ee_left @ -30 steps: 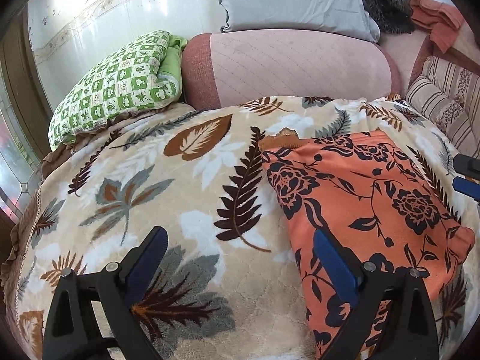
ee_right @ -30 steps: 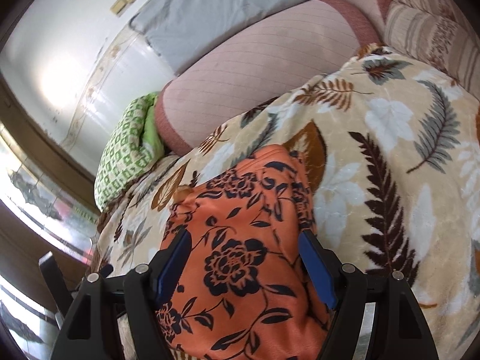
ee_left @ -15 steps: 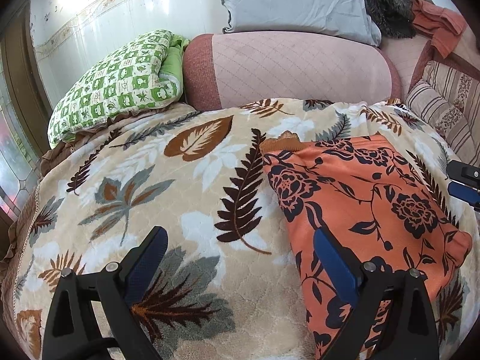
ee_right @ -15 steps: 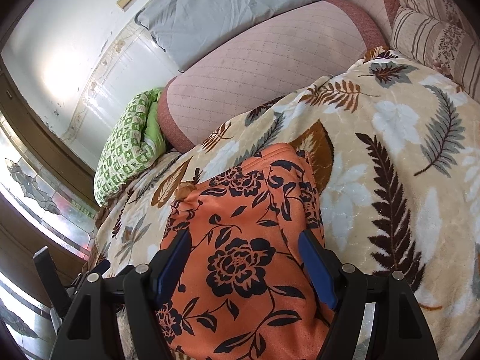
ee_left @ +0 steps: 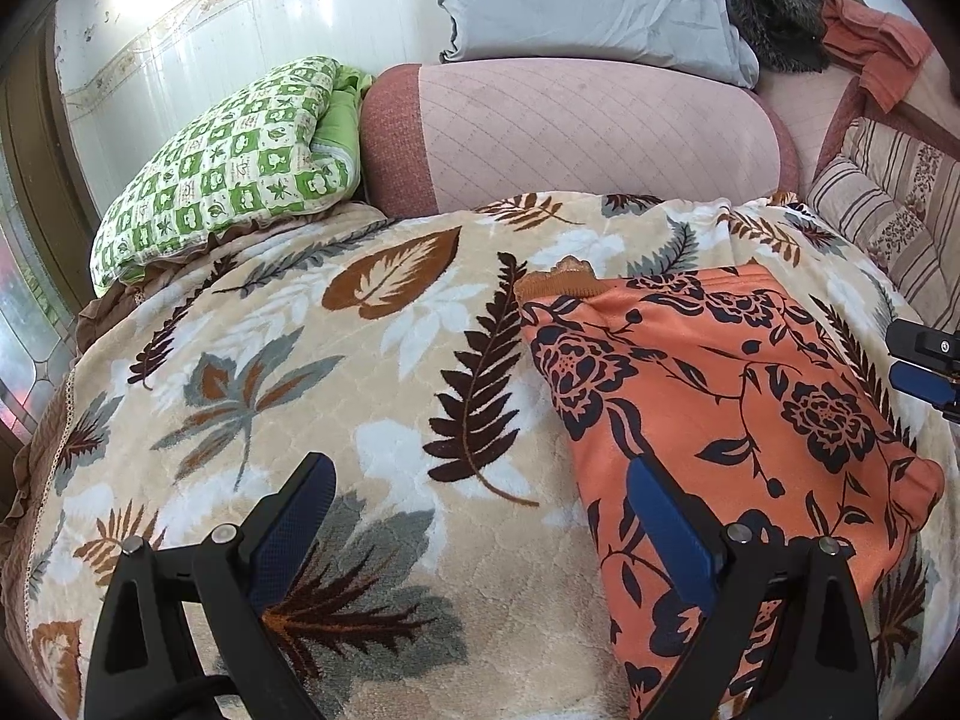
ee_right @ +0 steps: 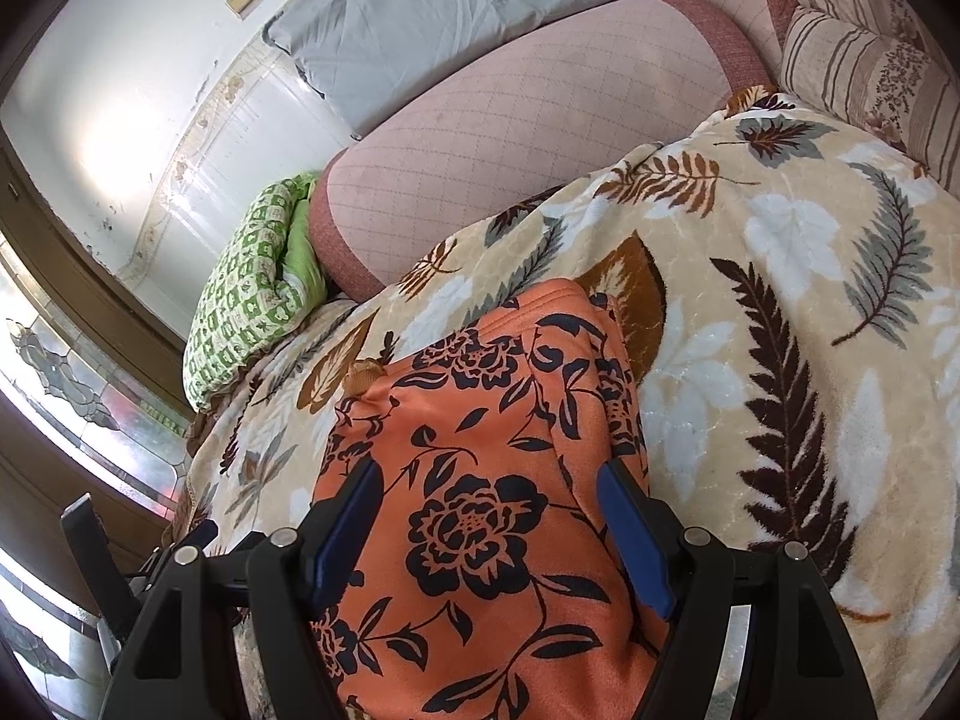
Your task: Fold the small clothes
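An orange garment with black flowers (ee_left: 720, 420) lies folded flat on a beige leaf-print blanket (ee_left: 312, 360). It also shows in the right wrist view (ee_right: 480, 480). My left gripper (ee_left: 480, 474) is open and empty, above the blanket at the garment's left edge. My right gripper (ee_right: 489, 480) is open and empty, hovering over the garment's near part. The right gripper's tip (ee_left: 924, 360) shows at the right edge of the left wrist view. The left gripper (ee_right: 144, 558) shows at the lower left of the right wrist view.
A pink bolster (ee_left: 570, 132) and a grey pillow (ee_left: 588, 0) lie at the back. A green checked quilt (ee_left: 228, 150) sits at the back left, striped cushions (ee_left: 888, 210) at the right. A window (ee_right: 54, 372) is at the left.
Both grippers have pulled back and risen slightly from the garment. The garment lies still. Both grippers stay open.
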Available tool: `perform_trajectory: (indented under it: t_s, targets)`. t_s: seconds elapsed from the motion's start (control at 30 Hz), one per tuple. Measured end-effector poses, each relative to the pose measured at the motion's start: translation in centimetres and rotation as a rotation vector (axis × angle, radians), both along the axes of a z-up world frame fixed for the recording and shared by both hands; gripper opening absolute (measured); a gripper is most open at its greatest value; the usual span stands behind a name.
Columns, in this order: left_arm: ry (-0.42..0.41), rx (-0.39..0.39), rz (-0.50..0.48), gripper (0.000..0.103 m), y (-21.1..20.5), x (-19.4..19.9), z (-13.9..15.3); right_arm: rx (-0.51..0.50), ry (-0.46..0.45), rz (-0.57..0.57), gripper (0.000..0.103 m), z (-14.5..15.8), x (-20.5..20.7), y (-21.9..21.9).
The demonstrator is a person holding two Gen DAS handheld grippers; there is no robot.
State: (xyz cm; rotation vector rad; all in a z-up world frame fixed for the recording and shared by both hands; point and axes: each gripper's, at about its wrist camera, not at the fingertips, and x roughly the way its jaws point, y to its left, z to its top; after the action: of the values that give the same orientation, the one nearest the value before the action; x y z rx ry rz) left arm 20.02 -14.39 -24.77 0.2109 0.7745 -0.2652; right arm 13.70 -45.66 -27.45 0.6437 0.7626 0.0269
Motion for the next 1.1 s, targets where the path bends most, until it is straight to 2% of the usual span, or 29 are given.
perform_trajectory:
  t_s: [1.1]
  targets:
    - [0.01,0.007,-0.009,0.098,-0.24,0.1,-0.29,0.0,0.009,-0.003,0.077,-0.28,0.04,-0.14]
